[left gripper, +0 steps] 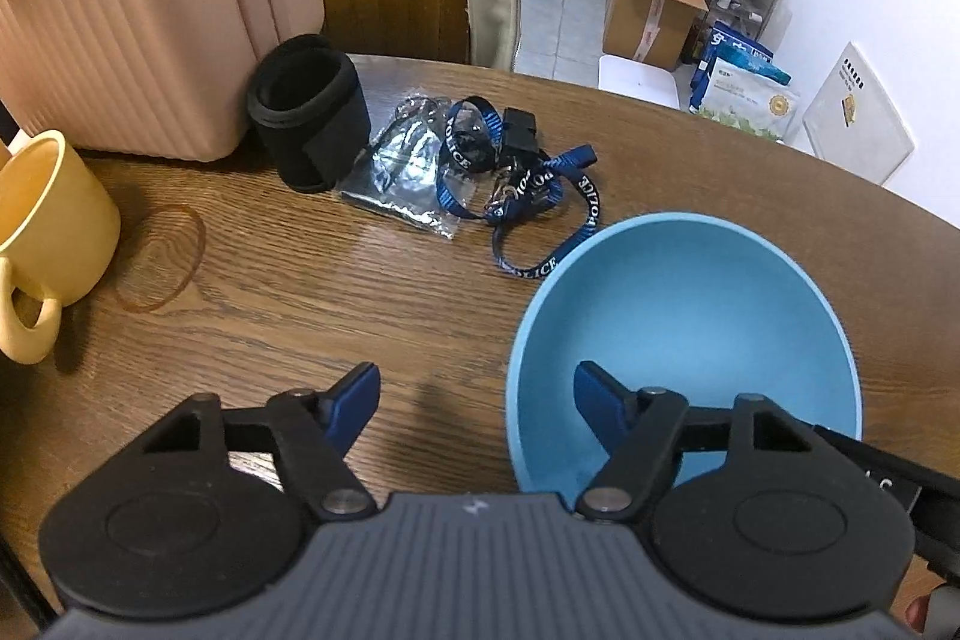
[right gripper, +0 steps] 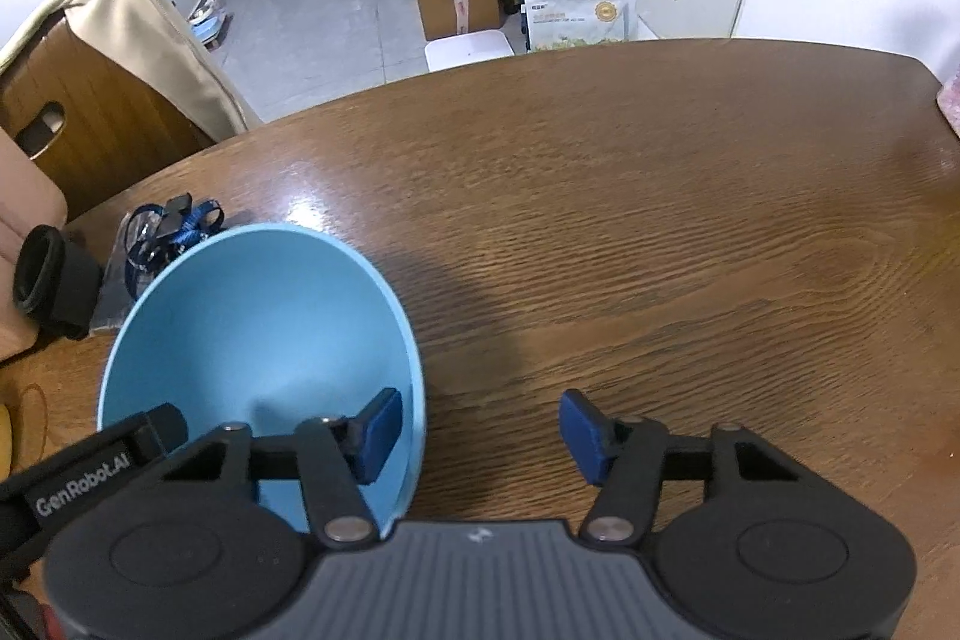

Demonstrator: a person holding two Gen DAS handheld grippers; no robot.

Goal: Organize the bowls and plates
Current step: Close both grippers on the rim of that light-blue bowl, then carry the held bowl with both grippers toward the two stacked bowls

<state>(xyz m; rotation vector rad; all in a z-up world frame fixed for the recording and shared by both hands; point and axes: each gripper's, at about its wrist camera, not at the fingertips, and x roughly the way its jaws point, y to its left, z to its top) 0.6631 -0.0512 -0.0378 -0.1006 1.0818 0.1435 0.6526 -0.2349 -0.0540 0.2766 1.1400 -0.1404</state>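
Mug (left gripper: 45, 244) at nine o'clock, black sleeve (left gripper: 309, 112) and lanyard (left gripper: 510, 178) at twelve, blue bowl (left gripper: 684, 340) at three on the wooden surface (left gripper: 300, 292). Left hand-held gripper (left gripper: 477, 400) straddles the bowl's left rim, part open, pads not touching. Right hand-held gripper (right gripper: 480, 430) straddles its right rim (right gripper: 414, 370), likewise apart.

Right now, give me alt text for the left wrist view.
The left gripper straddles the near-left rim of a blue bowl, one finger inside and one outside, not yet pressing. Behind on the wooden table lie a lanyard, a black sleeve and, at left, a yellow mug.
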